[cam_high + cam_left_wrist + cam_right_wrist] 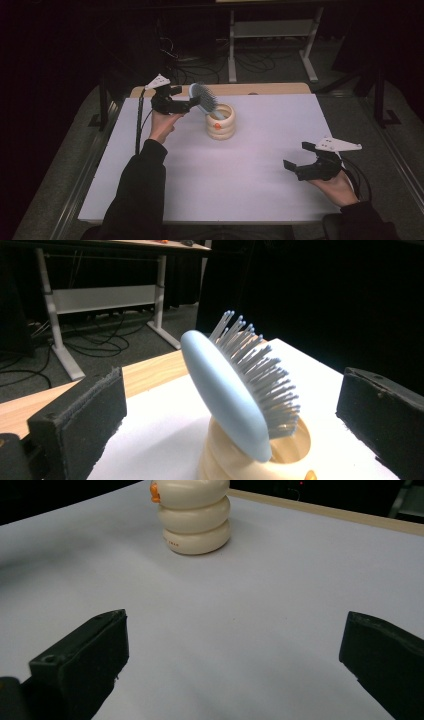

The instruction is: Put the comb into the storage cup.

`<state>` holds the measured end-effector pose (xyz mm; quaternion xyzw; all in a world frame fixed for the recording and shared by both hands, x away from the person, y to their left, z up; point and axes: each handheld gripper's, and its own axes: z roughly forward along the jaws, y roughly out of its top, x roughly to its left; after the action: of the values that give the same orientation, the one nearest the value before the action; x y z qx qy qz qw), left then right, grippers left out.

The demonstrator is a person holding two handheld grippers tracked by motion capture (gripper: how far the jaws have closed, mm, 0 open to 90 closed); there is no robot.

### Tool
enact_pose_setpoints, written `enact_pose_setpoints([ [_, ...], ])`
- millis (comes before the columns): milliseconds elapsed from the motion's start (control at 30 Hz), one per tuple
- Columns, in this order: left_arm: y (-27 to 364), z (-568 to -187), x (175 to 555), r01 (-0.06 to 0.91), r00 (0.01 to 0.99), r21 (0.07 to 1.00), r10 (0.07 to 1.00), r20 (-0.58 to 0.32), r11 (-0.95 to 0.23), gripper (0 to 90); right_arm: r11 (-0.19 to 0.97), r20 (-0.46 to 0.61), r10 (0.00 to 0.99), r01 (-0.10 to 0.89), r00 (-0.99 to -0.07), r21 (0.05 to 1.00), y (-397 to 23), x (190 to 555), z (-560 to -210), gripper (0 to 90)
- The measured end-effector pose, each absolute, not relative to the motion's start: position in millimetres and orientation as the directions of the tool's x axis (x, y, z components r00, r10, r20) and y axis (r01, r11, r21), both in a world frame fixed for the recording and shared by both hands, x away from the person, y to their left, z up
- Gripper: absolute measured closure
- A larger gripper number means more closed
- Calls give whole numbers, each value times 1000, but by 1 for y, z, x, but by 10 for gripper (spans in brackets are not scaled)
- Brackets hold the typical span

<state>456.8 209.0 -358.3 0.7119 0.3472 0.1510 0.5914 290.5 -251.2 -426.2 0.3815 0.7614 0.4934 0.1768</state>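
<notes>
Pale blue, the hairbrush (235, 400) stands tilted, handle down inside the cream ringed holder (221, 122) near the table's (250, 190) far edge. Your left gripper (192, 102) sits just beside it, jaws spread and touching nothing. Your right gripper (297, 159) hovers well apart, jaws wide.

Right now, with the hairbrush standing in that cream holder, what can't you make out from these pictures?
- Hairbrush handle: hidden inside the cream ringed holder in the high view and the left gripper view.
- Holder's top: cut off by the upper edge of the right gripper view.
- Small orange mark on the holder: too small to identify; cut by frame edges in both gripper views.
- Room behind the table: too dark in the high view.
</notes>
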Motion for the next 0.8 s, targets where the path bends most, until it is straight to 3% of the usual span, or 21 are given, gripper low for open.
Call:
enact_pose_setpoints([
  [800,246,-366,424,272,726,960,670,-158,-69,0,215,106,761,402,-640,890,-254,289,-425,0],
])
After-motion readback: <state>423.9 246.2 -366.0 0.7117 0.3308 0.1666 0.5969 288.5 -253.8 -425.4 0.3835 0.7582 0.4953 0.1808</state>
